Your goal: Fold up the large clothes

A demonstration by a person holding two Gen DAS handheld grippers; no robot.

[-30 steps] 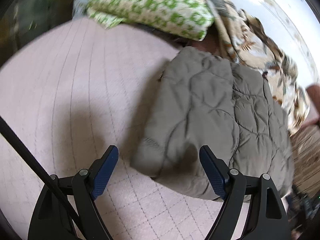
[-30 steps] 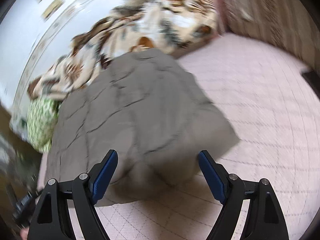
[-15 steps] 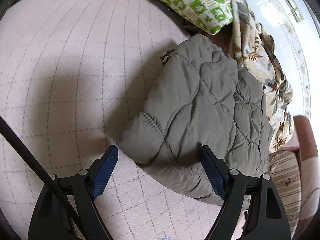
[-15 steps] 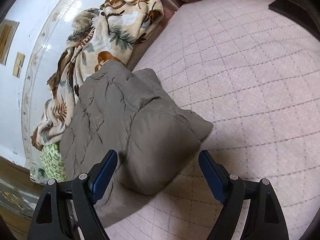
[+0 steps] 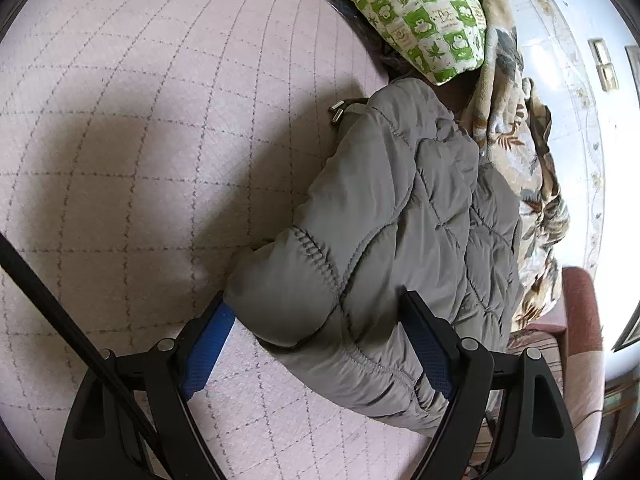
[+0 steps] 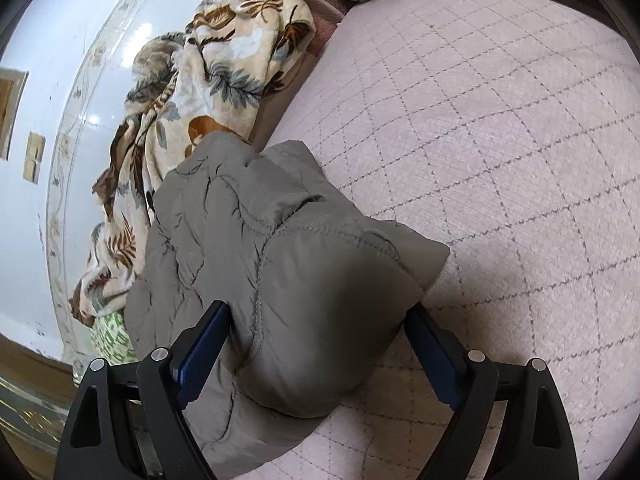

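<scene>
— Left wrist view first: what do you have?

— My left gripper (image 5: 316, 344) points down at a slant onto the grey quilted padded jacket (image 5: 400, 216), which lies folded on the pale pink quilted bed cover (image 5: 140, 140). Its jaws stand wide, one blue pad on each side of the jacket's near corner. The left pad sits right at the fabric's edge and the right one against its bulge, but I cannot tell whether they press.

— And the other hand?

— My right gripper (image 6: 316, 348) tilts down the same way over the jacket's other near corner (image 6: 320, 312). Its jaws are opening, with the puffy fold between them; a gap shows beside the right pad.

— What lies around the jacket?

— Beyond it, touching its far edge, a cream blanket with brown and grey leaf print (image 6: 224, 60). Just past its far left corner, a green-and-white patterned pillow (image 5: 424, 12).
</scene>
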